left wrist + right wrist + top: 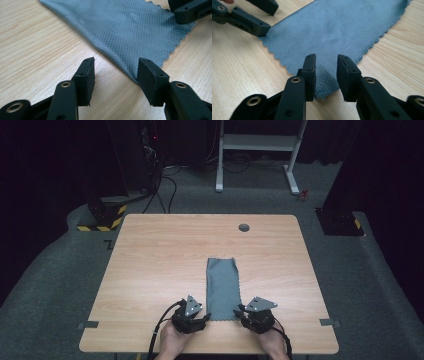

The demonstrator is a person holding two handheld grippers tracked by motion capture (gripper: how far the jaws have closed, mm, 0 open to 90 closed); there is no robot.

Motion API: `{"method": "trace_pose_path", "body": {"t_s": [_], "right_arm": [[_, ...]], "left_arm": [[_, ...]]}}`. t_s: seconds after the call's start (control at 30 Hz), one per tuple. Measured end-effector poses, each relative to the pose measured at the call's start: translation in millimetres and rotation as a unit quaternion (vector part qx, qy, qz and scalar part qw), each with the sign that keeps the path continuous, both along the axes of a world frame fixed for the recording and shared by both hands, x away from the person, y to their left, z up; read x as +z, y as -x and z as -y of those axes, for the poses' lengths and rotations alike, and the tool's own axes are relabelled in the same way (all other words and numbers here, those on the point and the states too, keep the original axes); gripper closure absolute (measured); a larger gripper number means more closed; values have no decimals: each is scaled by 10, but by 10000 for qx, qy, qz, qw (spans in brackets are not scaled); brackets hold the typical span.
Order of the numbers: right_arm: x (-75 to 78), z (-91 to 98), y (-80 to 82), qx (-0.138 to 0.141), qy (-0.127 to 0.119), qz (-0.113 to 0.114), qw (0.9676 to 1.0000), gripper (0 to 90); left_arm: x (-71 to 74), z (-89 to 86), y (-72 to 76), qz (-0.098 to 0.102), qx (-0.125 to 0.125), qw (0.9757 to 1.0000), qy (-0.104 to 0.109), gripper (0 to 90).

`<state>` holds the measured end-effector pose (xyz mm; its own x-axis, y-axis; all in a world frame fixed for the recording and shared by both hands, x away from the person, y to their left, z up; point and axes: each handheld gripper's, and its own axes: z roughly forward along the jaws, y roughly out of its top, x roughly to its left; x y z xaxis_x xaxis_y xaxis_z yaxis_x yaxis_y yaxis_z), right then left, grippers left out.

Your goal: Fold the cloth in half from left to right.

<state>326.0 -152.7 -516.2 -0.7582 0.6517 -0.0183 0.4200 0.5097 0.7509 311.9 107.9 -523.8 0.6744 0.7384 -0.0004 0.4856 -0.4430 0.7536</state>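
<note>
1. Pale wooden table (165,265) on grey carpet.
2. Grey cloth (223,287), diamond-weave with pinked edges, lies flat as a narrow strip near the front edge.
3. Left gripper (200,319) released beside its corner.
4. Right gripper (241,312) parted, straddling the other corner.

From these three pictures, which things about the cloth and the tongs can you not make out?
- Cloth, high view: its near corners are hidden by the left tongs and right tongs.
- Cloth underside: hidden; it lies flat on the table.
- Right gripper view: whether the cloth corner touches the open pads; too close to tell.
- Left gripper view: the cloth's far end is cut off by the top edge.
- Dark round spot on the table: too small to identify.
</note>
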Motion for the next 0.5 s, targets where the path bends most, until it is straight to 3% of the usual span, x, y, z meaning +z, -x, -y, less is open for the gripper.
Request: {"method": "trace_pose_path", "body": {"t_s": [0.2, 0.27, 0.4, 0.5], "right_arm": [[-56, -1, -2, 30, 145, -31, 9999, 604], [-60, 28, -11, 22, 59, -107, 9999, 596], [-51, 25, -20, 68, 128, -112, 9998, 582], [-61, 35, -21, 68, 80, -106, 9999, 577]], "left_arm": [[-20, -37, 31, 42, 2, 10000, 75, 483], [-21, -35, 35, 46, 20, 10000, 83, 484], [-13, -35, 49, 103, 78, 9999, -12, 498], [-23, -30, 73, 90, 102, 9999, 57, 502]]}}
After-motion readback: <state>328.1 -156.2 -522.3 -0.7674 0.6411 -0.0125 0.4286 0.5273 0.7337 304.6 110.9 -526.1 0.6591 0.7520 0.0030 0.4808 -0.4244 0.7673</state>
